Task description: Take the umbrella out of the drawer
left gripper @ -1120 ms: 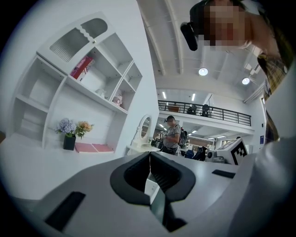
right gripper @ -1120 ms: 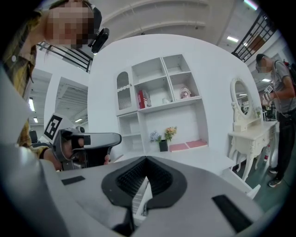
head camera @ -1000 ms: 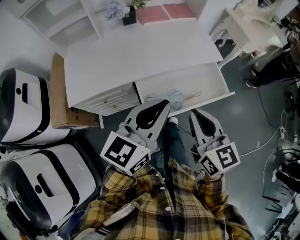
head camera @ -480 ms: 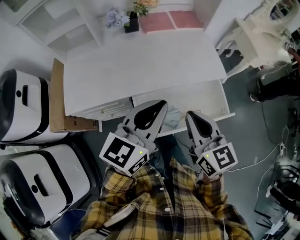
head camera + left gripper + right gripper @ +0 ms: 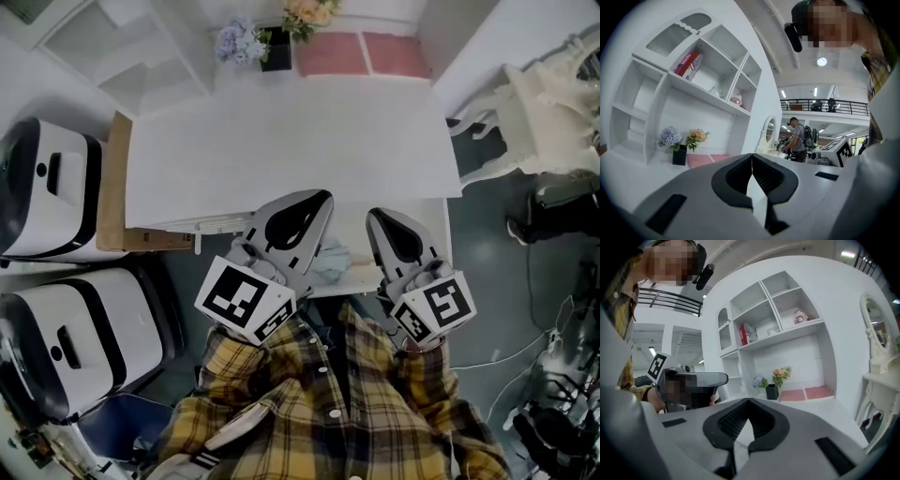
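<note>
Nearest the camera, the plaid shirt [image 5: 328,403] fills the bottom of the head view, and the two marker cubes sit just above it. Ahead of them, the left gripper [image 5: 324,197] and the right gripper [image 5: 374,215] reach out side by side. Each is clenched on nothing: in both gripper views the jaws meet at their tips with only the white desk behind them. Compared with a second ago, both grippers have travelled forward together and now hang over the open drawer [image 5: 446,239], covering most of it. Then, the wooden handle and its cord loop lay in plain sight. Now only a pale blue-grey fold of the umbrella [image 5: 330,263] shows in the gap between the two grippers, and it lies in the drawer, not yet touched. This looks like the approach, with the take still to come. A claw has to spread before it can close on the bundle or the handle, and that handle is hidden under the right gripper. Beyond the drawer lies the bare white desktop [image 5: 281,150], then the flower pot [image 5: 274,54] and the pink mat [image 5: 366,54] against the shelving at the back.
</note>
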### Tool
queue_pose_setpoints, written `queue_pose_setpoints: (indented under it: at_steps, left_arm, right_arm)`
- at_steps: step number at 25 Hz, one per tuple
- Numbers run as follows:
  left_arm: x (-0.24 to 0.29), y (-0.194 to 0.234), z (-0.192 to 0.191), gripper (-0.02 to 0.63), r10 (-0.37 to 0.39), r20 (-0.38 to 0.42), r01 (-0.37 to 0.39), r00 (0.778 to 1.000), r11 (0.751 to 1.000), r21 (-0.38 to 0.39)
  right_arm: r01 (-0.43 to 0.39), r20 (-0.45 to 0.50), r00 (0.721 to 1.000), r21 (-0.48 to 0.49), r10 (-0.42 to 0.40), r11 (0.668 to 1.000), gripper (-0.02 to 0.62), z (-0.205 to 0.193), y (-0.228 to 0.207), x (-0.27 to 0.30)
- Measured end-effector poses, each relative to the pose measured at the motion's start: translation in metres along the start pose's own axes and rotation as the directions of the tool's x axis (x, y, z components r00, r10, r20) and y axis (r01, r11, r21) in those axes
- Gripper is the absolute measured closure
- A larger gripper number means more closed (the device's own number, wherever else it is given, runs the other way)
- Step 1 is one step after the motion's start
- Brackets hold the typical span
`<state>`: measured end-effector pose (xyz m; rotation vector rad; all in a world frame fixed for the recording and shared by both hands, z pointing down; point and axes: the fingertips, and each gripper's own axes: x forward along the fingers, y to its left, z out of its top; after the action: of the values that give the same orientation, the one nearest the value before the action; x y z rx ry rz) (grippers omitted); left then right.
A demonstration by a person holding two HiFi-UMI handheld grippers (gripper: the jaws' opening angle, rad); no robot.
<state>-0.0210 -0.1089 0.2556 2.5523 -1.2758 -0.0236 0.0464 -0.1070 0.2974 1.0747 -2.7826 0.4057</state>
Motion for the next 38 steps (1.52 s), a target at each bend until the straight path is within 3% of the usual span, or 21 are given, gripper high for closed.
queue_pose_setpoints:
  at_steps: [9,28,38]
  left_arm:
    - [0.024,0.009,-0.007,0.584,0.049,-0.043,-0.050,0.998,0.999,-0.017]
    - [0.010,0.008,-0.009,0.584,-0.033,-0.064,0.034,0.997,0.999,0.008]
    - [0.009,0.013,-0.035,0.584,-0.070,-0.131,0.070,0.989,0.998,0.000]
  right_arm:
    - [-0.090,-0.038,0.995,-0.010,0.090,0.996,0.578,0.005,-0.018,0.020]
    - [-0.041,-0.045,0.998,-0.005,0.041,0.999,0.578,-0.004,0.006,0.022]
    - [0.000,-0.078,0.997,0.020,0.001,1.000,0.578,-0.020,0.003,0.017]
